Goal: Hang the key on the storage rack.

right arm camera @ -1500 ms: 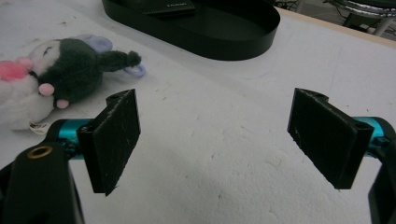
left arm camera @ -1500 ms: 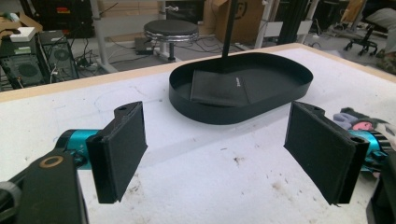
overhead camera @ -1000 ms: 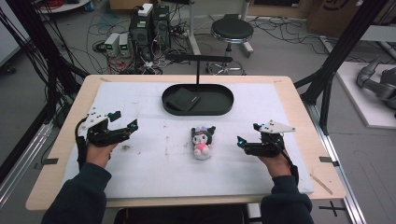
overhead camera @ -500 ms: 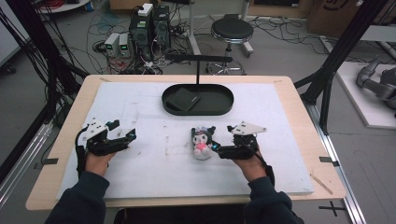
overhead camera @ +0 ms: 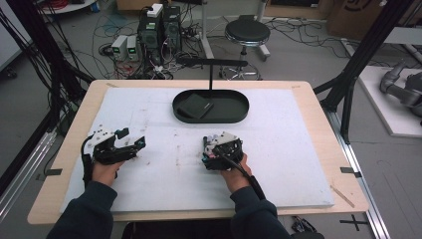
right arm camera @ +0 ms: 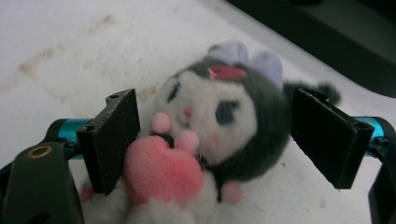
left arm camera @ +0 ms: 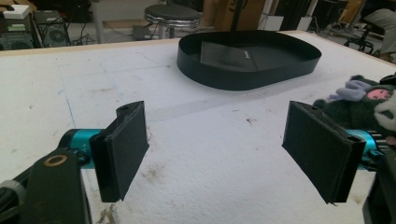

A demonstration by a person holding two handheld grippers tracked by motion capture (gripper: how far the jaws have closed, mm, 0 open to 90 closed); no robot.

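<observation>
A plush toy (right arm camera: 212, 116) with a white face, dark grey hood, lilac ears and a pink heart lies on the white mat. My right gripper (right arm camera: 219, 140) is open around it: one pad (right arm camera: 109, 140) is by the heart, and the other stands just clear of the hood. From above, the right gripper (overhead camera: 211, 150) covers the toy at mid-table. My left gripper (overhead camera: 133, 142) rests open at the left with nothing between its pads (left arm camera: 122, 149). In the left gripper view the gripper (left arm camera: 222, 149) faces the plush toy (left arm camera: 355, 98) at far right.
A black oval tray (overhead camera: 226, 107) sits at the back middle of the mat (overhead camera: 288, 149), holding a flat dark square (overhead camera: 195, 106); the tray (left arm camera: 247, 70) also lies ahead of the left gripper. A black T-shaped stand (overhead camera: 211, 64) rises behind it. Bare mat lies on both sides.
My right gripper has moved left across the mat and now has its jaws on either side of the plush toy. The left gripper shifted slightly and stays open.
</observation>
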